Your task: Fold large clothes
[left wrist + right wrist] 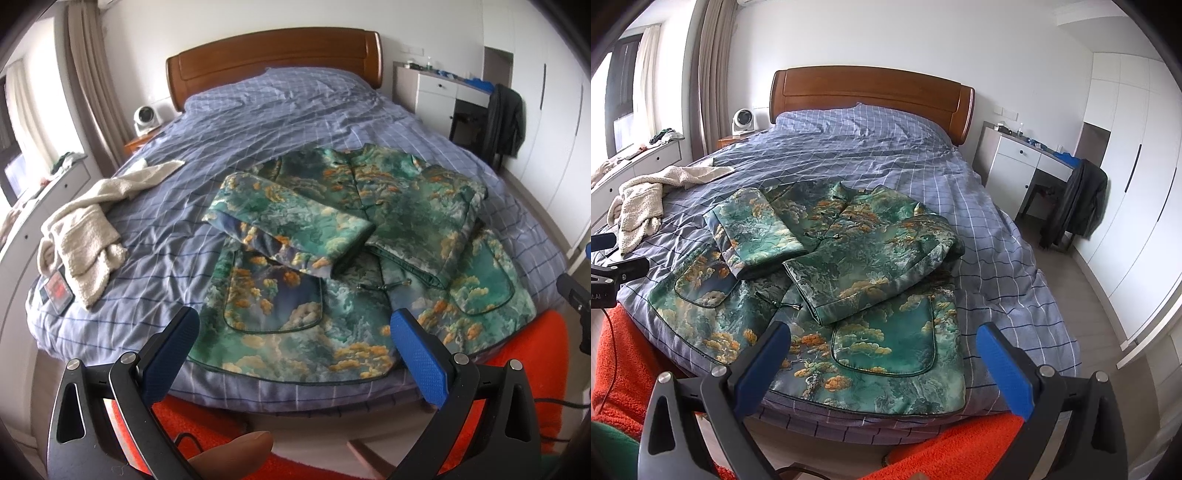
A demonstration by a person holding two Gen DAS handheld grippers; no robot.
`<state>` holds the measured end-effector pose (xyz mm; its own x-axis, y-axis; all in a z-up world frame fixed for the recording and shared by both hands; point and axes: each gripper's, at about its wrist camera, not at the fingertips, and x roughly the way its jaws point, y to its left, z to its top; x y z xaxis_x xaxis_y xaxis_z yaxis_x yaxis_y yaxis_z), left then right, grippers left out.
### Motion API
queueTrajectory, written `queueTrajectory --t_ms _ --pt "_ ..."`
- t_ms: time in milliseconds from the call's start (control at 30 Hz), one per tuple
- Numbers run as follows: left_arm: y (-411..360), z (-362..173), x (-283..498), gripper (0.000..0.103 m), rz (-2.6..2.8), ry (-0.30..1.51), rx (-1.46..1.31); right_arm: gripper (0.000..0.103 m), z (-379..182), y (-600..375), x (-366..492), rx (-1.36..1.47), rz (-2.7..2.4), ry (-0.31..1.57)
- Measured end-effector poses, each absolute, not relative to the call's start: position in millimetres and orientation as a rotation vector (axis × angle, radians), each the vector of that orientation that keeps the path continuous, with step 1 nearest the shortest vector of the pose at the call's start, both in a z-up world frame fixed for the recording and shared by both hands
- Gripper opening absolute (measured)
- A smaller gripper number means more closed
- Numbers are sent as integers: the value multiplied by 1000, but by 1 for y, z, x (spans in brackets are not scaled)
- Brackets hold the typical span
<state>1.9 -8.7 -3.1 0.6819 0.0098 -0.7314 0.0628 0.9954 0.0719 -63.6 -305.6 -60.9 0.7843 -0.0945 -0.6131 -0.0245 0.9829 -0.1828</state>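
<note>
Lying near the foot of the bed (258,122), the green patterned jacket (332,266) is seen with both sleeves folded across its front. Both the left gripper (295,332) and right gripper (882,347) are held wide open above it, gripping nothing.

A green jacket (332,258) printed with orange and cream clouds lies flat on the bed (258,122), front up, its hem at the bed's foot edge. Both sleeves are folded inward across the chest — their cuffs meet near the middle, by the knot buttons. Two rounded patch pockets show on the lower front. A cream fleece garment (88,229) lies crumpled near the bed's side edge — unfolded.
</note>
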Motion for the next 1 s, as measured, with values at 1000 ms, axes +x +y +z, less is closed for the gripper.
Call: queueTrajectory --t_ms 1000 --pt "-16 -8 4 103 -48 827 89 102 -64 -306 -56 -187 -69 695"
